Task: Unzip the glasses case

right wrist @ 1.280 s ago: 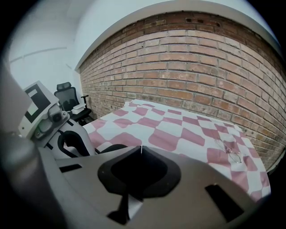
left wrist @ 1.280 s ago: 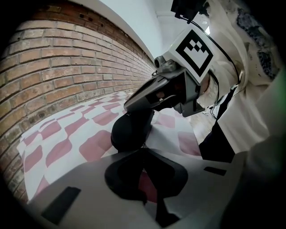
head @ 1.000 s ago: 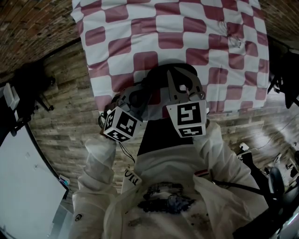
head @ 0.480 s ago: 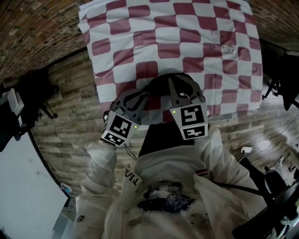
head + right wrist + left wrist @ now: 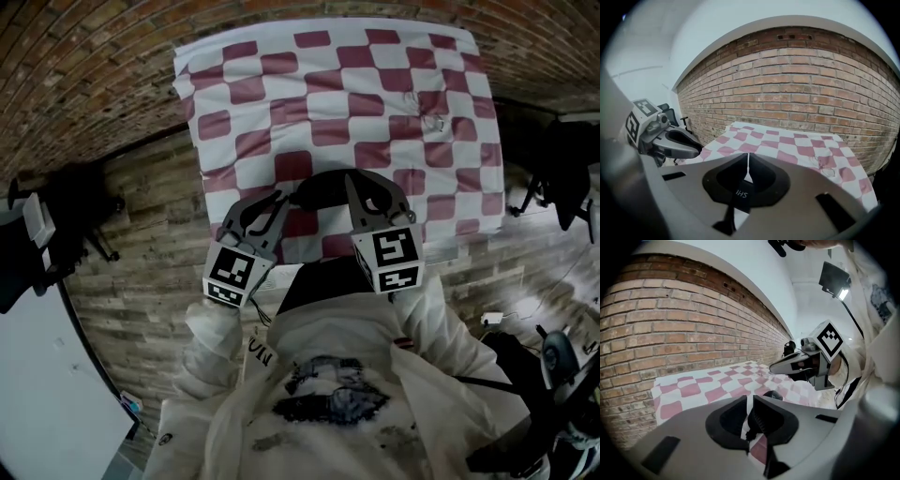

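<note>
Checkered cloth below; my right gripper clamps the light, stiff glasses case, left gripper jaws, just eased wider, pinch what I take for its zip pull.

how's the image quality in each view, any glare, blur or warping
Head view: fisheye bows the checkered cloth at its edges and the floorboards; even light. Left gripper view: a lamp flares top right, the brick wall curves. Right gripper view: the wall arches, corners go black, the glasses on the cloth look faint.
</note>
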A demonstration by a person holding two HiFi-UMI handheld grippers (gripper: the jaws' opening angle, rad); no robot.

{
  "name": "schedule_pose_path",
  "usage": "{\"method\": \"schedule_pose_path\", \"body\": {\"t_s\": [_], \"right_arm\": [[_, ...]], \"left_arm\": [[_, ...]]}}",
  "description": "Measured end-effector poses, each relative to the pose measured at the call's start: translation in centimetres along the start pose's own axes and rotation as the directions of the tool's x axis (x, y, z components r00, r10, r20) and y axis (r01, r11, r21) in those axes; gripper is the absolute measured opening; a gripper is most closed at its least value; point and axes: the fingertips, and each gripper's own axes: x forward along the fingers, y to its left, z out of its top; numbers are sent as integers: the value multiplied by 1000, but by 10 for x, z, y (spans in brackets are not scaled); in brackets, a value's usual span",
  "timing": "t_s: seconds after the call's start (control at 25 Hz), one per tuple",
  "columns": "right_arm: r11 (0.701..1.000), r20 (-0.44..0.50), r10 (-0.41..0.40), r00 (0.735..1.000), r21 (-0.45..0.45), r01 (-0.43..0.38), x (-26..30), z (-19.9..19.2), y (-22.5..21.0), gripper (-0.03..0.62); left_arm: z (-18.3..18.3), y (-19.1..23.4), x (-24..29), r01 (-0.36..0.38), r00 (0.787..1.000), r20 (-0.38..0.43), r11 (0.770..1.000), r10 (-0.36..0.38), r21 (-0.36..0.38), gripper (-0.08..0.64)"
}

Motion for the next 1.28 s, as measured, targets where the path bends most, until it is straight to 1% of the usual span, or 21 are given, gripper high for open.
{"method": "schedule_pose_path", "body": {"t_s": [0.12,0.32,0.44,0.6,0.8,1.04,1.28], "right_arm": [[1000,41,-2,999,22,1,-17,16,-3,17],[999,89,-28,996,41,25,-44,37,-12,15],[998,111,-33,993,58,27,-58,48,-15,14],[996,138,-32,990,84,21,-74,58,-15,14],[995,176,-28,984,97,11,-92,69,-8,14],[996,226,-16,974,87,-4,-111,84,0,14],[997,266,-18,964,76,-2,-127,97,0,14]], "left_arm": [[22,2,-11,-36,998,51,999,37,-19,35],[53,-8,-25,-67,993,93,998,66,-1,35],[71,-12,-35,-85,987,134,996,87,-18,32],[88,-13,-47,-125,975,179,990,134,-65,13],[102,-18,-62,-162,960,216,983,178,-92,9],[123,-27,-80,-226,935,253,967,248,-114,8],[140,-36,-90,-274,910,291,956,294,-110,8]]}}
